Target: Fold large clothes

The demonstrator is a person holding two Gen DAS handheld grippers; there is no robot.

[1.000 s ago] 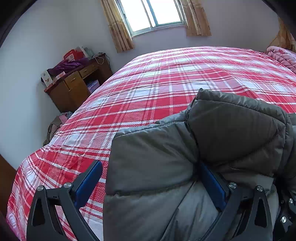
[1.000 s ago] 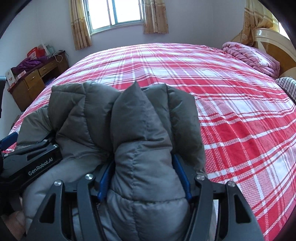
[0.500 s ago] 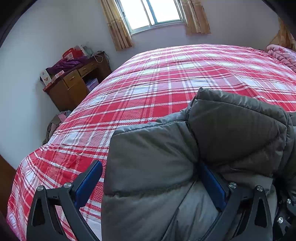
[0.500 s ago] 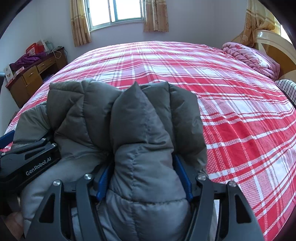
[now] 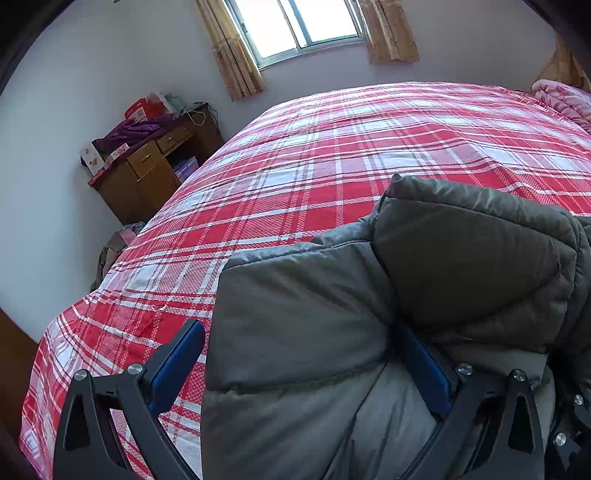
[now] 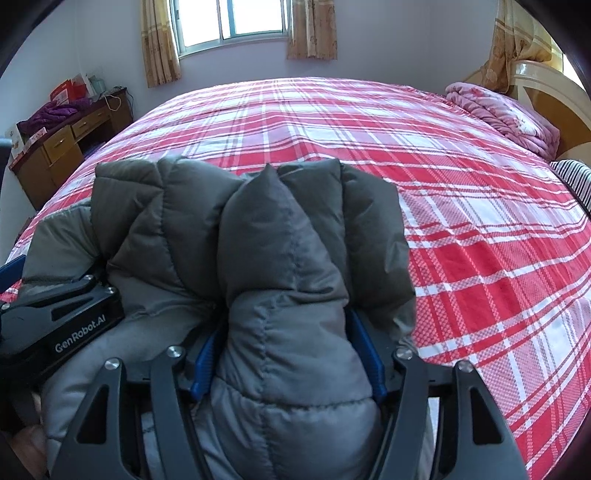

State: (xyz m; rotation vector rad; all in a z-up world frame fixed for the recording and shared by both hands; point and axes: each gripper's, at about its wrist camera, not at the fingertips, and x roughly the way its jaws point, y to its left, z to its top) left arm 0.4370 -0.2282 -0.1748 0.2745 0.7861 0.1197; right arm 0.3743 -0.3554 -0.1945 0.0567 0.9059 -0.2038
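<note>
A grey padded jacket (image 6: pixel 280 258) is lying bunched at the near edge of the bed (image 6: pixel 461 206), its quilted folds heaped up over the red and white plaid bedspread (image 5: pixel 295 192). The right gripper (image 6: pixel 288 354) is clamping a thick fold of the jacket, with both blue pads pressing into the puffy fabric on either side. The left gripper (image 5: pixel 299 365) is standing wide, its jaws spread: the left blue pad is hanging clear over the bedspread with a gap to the jacket, while the right pad is lying against a crease of the jacket, so nothing is being squeezed. In the right wrist view the left gripper's black body is sitting just beside the jacket on the left. Farther out, a pink quilt (image 6: pixel 506 114) is lying folded near the headboard (image 6: pixel 546 88), a wooden desk (image 5: pixel 147 173) cluttered with boxes and purple cloth is standing against the wall, and a curtained window (image 5: pixel 295 26) is letting in daylight beyond the bed.
</note>
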